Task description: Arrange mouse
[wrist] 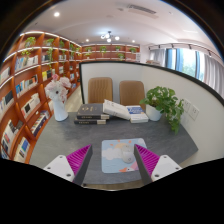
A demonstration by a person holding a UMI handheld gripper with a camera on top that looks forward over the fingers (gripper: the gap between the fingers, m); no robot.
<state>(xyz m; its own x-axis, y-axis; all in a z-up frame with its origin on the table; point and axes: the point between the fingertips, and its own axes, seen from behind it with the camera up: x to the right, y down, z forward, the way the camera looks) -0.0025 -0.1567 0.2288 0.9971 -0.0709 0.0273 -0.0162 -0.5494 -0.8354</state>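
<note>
My claw (112, 160) hangs above the near edge of a grey table (165, 140), its two fingers spread wide apart with nothing between them and nothing touched. The magenta pads (79, 158) face each other across a broad gap.

In that gap, just ahead of the fingers, lies a pale blue mouse mat (123, 153) flat on the table. I cannot make out a mouse on it or anywhere else; a small pale patch sits on the mat's left half, but it is too small to tell what it is.

Beyond the mat, at the far side of the table, a stack of dark books (92, 114) lies left and an open book (125, 111) lies right of it. A white vase (59, 107) stands at the far left and a potted plant (165, 103) at the far right. Two brown chairs (100, 90) stand behind the table, and bookshelves (30, 85) line the left wall
</note>
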